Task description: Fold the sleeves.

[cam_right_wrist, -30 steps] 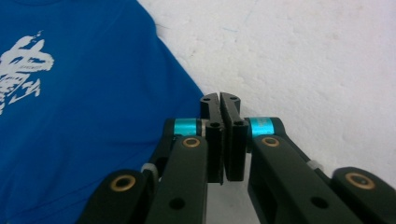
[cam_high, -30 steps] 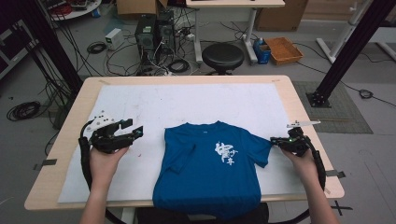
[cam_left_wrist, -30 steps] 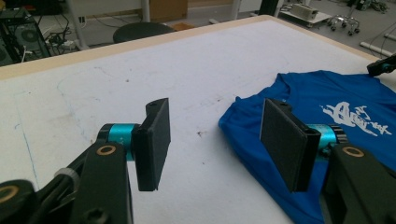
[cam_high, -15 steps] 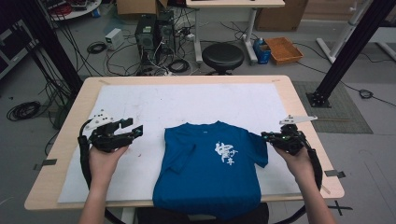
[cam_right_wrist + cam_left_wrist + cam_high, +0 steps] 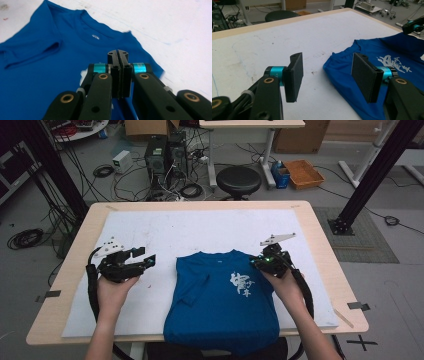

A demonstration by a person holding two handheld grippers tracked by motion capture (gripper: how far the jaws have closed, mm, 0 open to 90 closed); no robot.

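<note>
A blue T-shirt (image 5: 220,310) with a white print lies face up on the white mat (image 5: 200,230), its hem hanging over the near table edge. Its left sleeve (image 5: 192,292) is folded in over the body. My right gripper (image 5: 257,261) is shut at the shirt's right shoulder, and the right sleeve has come inward with it; in the right gripper view the jaws (image 5: 117,53) stand pressed together above the blue cloth (image 5: 50,62). My left gripper (image 5: 145,257) hovers open over the mat left of the shirt, with nothing between its pads (image 5: 295,75).
The wooden table (image 5: 200,206) carries the mat, with bare mat behind and left of the shirt. Beyond the far edge stand a black stool (image 5: 239,179), computer cases (image 5: 162,155) and floor cables. Black frame posts (image 5: 367,180) rise at the right.
My right gripper has moved left and up from the table's right side onto the shirt's shoulder, drawing the right sleeve inward. The left gripper has stayed put.
</note>
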